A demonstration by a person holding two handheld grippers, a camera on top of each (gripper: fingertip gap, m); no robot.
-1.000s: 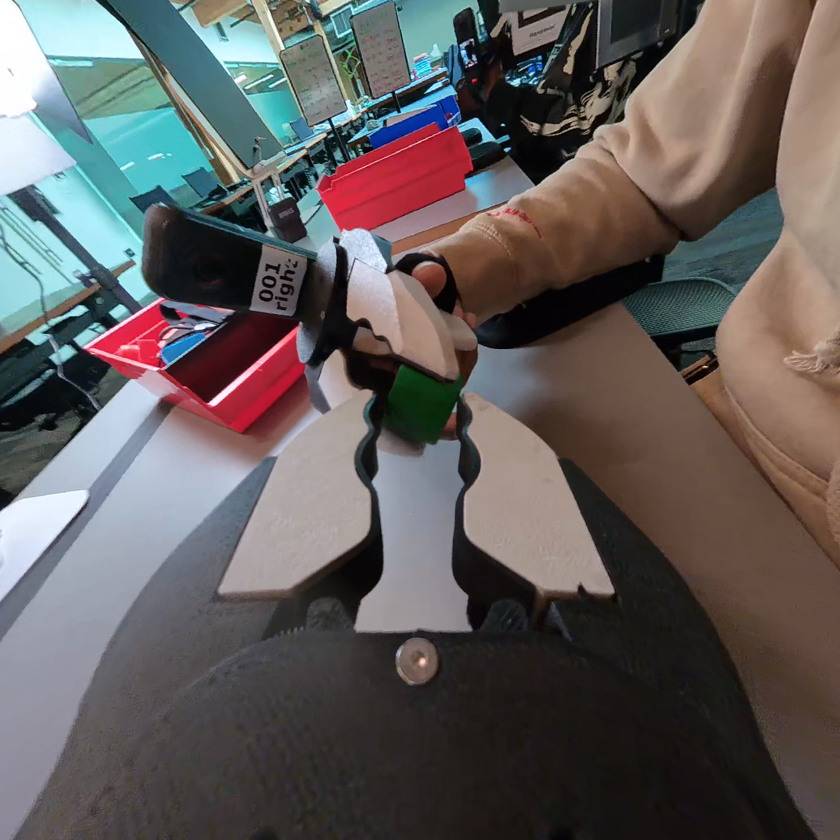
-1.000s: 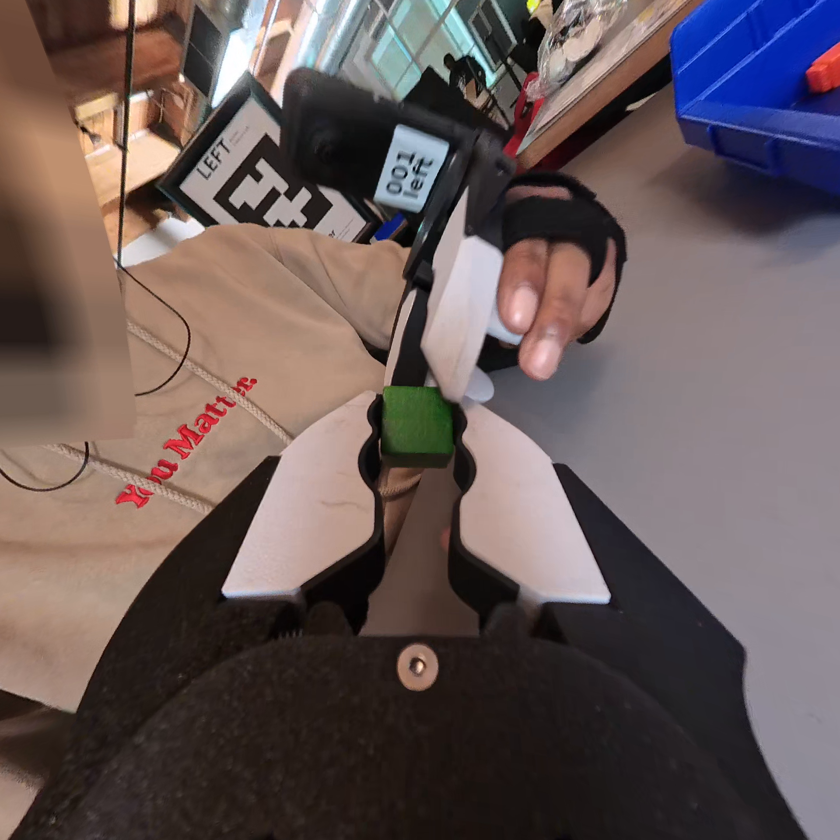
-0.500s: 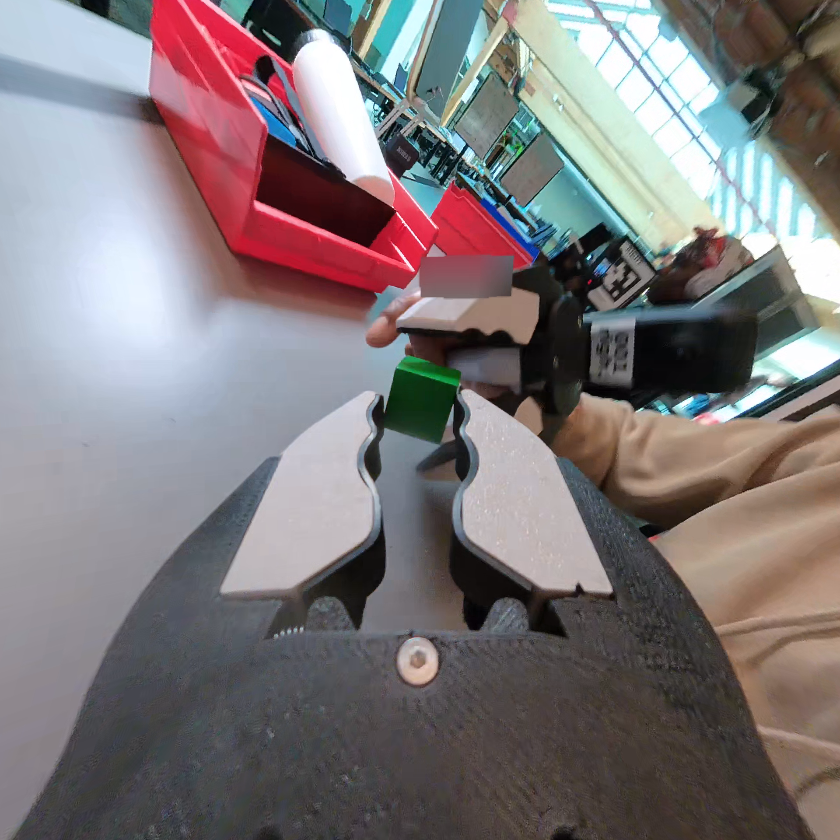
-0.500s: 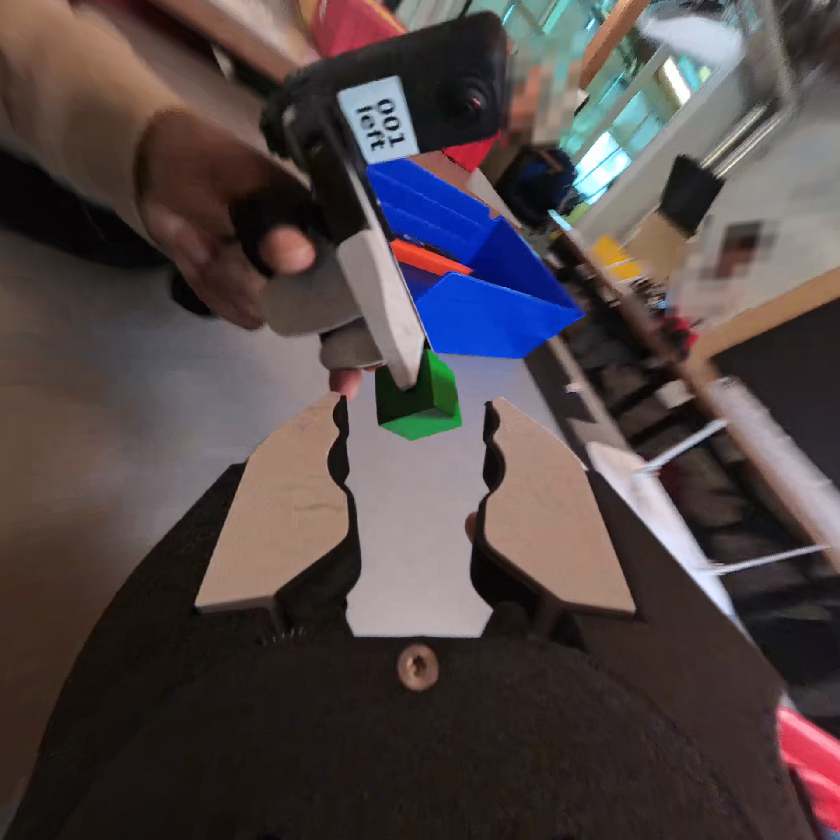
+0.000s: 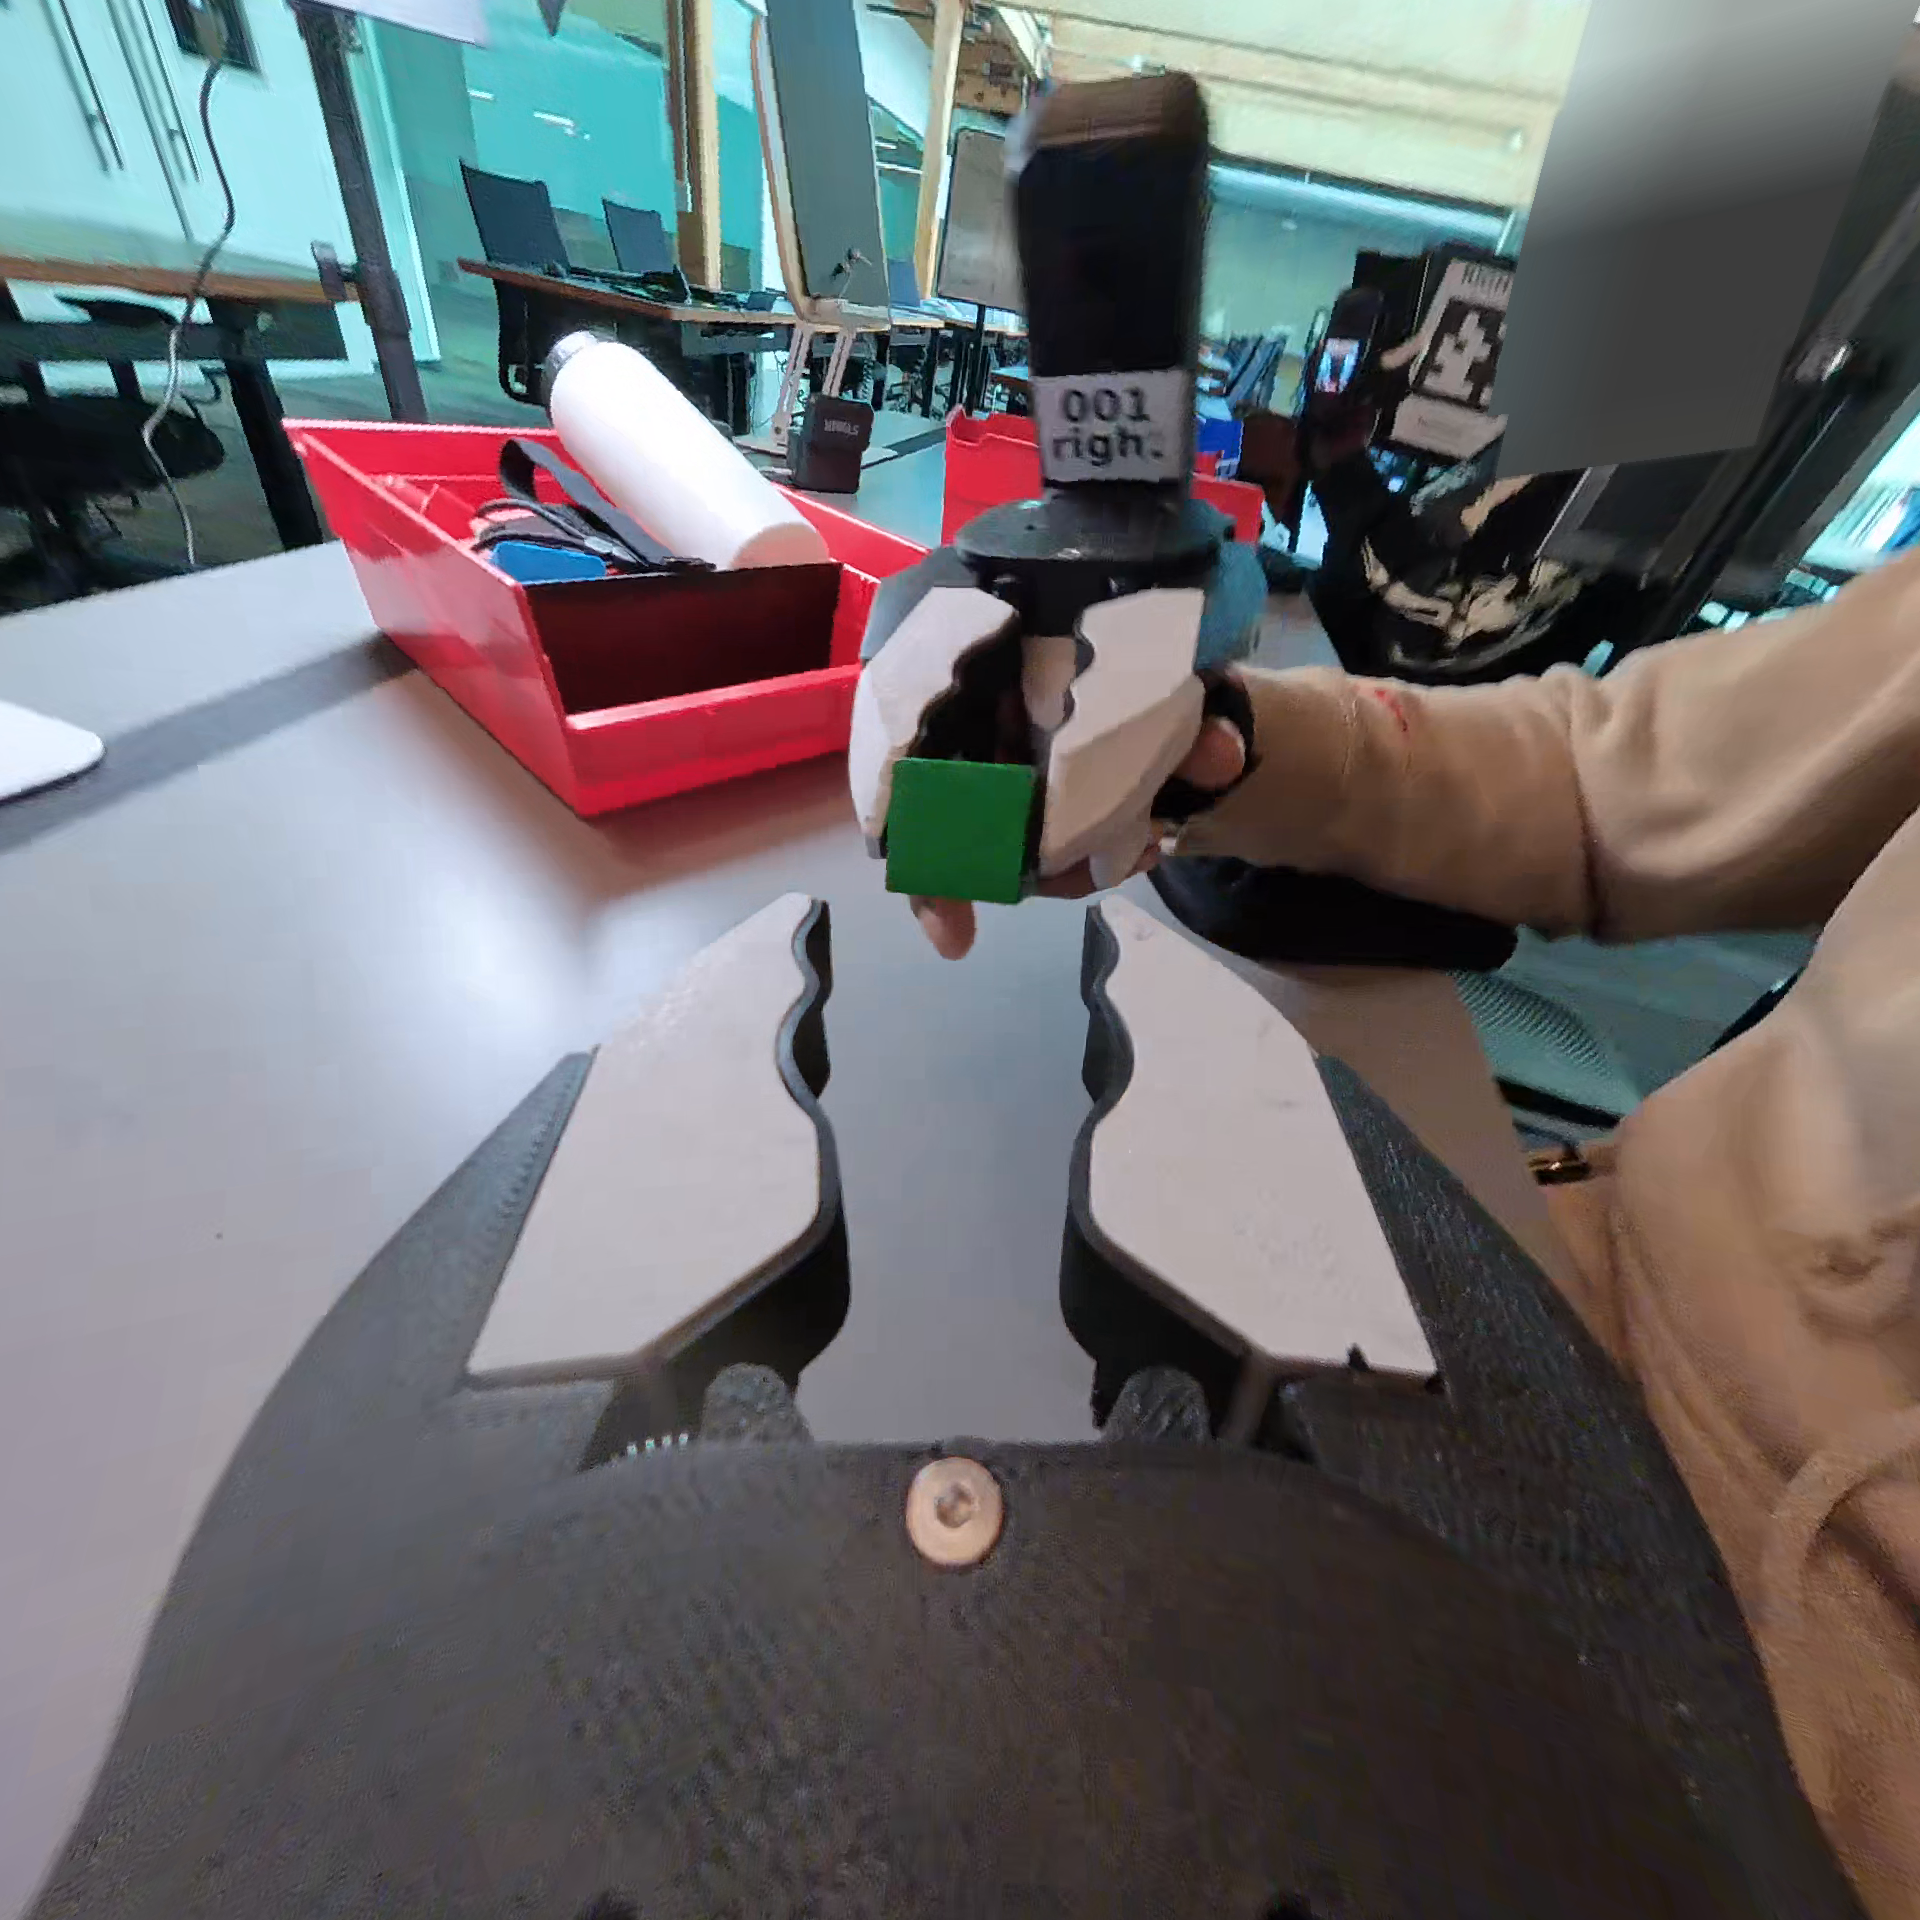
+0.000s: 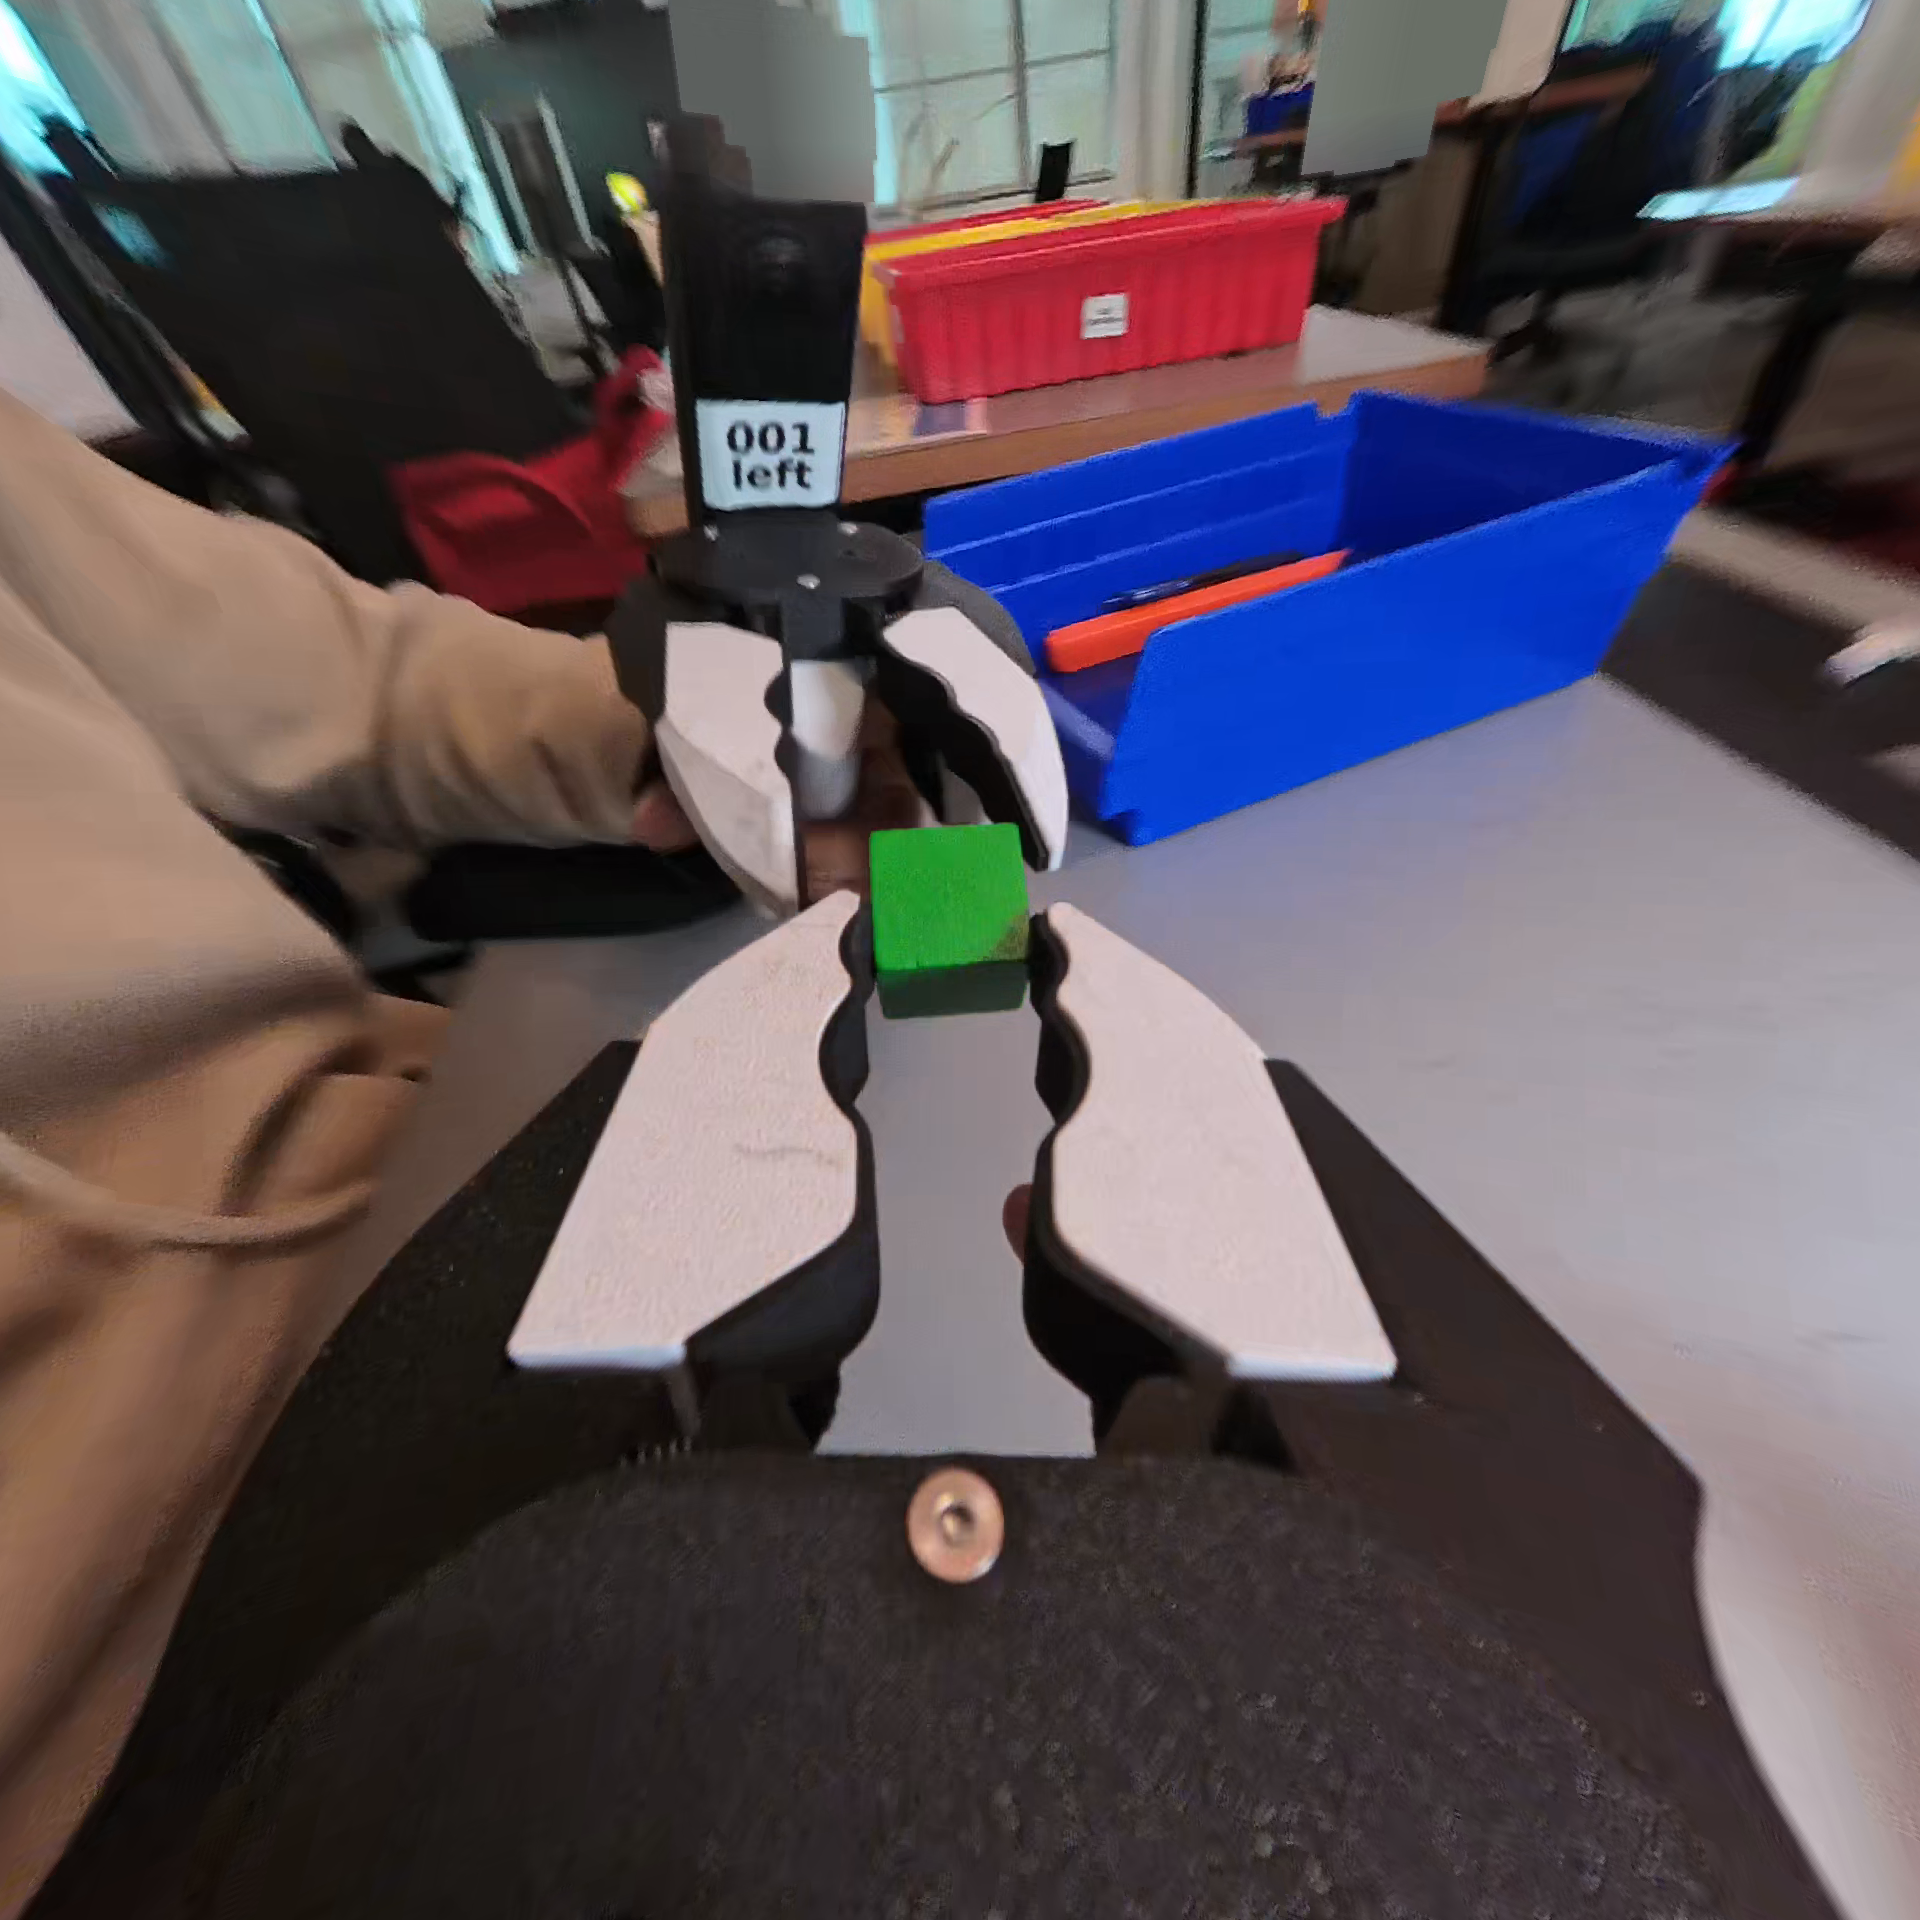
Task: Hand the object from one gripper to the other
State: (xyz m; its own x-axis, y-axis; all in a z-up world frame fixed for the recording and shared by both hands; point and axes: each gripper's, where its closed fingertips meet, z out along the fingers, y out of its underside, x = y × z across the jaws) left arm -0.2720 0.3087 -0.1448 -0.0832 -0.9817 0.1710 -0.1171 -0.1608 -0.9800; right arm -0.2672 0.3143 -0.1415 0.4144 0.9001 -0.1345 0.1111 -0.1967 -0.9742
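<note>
Green matte cube (image 6: pixel 948 914) (square-edged) clamped in right tool (image 6: pixel 951 940); left tool (image 5: pixel 956 935) gapes empty.

The right hand-held gripper (image 6: pixel 951 935) has its fingers closed at the tips, while the left hand-held gripper (image 5: pixel 956 925) faces it nose to nose, fingers spread apart. Beige sleeves (image 5: pixel 1558 790) reach to both handles.

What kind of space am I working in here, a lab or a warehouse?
Most likely an open-plan lab or workshop office, not a warehouse: parts bins sit on the grey table, a red bin and a blue bin, with rows of desks and office chairs behind under large windows.
</note>
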